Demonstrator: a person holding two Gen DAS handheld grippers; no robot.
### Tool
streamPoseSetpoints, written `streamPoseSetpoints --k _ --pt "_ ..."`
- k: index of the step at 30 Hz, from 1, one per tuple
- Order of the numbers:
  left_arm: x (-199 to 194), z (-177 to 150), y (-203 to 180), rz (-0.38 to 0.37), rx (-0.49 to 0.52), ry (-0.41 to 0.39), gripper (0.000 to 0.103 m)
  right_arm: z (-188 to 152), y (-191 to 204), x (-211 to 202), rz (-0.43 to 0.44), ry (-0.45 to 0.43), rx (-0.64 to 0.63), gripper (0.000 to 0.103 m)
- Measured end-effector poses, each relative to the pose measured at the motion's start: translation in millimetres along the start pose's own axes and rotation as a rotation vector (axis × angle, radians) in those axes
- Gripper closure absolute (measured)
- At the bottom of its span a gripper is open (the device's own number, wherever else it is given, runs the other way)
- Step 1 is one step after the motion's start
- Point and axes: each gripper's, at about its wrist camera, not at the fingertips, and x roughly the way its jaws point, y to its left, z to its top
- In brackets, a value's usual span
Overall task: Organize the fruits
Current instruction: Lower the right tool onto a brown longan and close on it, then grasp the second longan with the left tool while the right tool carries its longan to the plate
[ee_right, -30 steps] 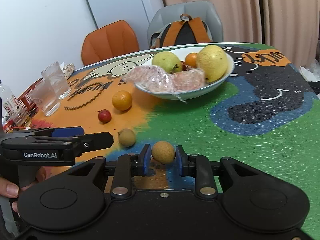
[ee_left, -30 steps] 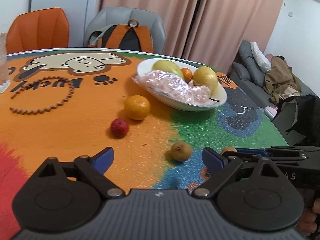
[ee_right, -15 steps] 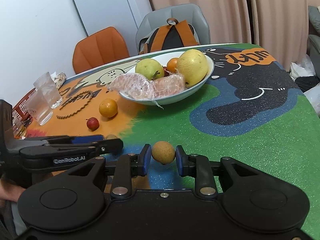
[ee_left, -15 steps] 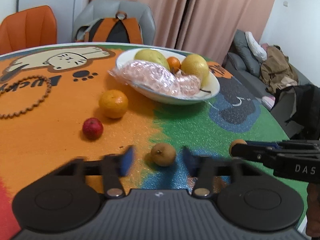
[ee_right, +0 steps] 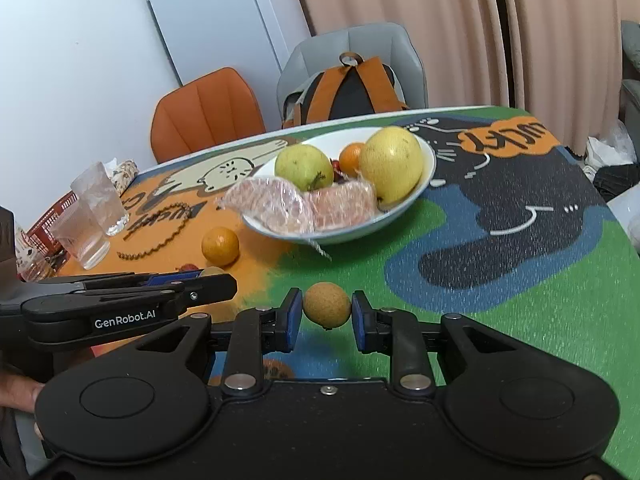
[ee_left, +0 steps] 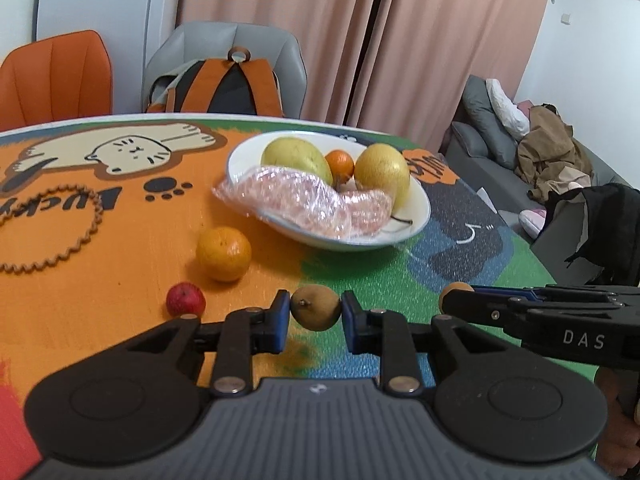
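My left gripper (ee_left: 316, 314) pinches one small brown fruit (ee_left: 316, 307); my right gripper (ee_right: 326, 314) pinches another brown fruit (ee_right: 327, 305), both just above the table (ee_right: 520, 292). Carry both level to the bowl (ee_left: 420, 204), release low. A second ago my left jaws were wide, that fruit lying loose

This is a home's dining and living room. A table (ee_left: 120, 240) with a cartoon-cat cover holds a fruit bowl (ee_left: 416, 216); chairs (ee_left: 56, 76) and a backpack (ee_left: 224, 88) stand at 12 o'clock, curtains (ee_left: 440, 40) behind. A sofa (ee_left: 480, 140) with clothes sits at 2 o'clock, a fridge (ee_right: 224, 32) at 11.
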Motion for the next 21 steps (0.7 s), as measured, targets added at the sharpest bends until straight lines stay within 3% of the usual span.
streamPoseSetpoints --k 21 --pt "-10 27 15 0.04 -0.036 -0.075 0.078 34 1 14 0.001 -0.034 -0.038 0.078"
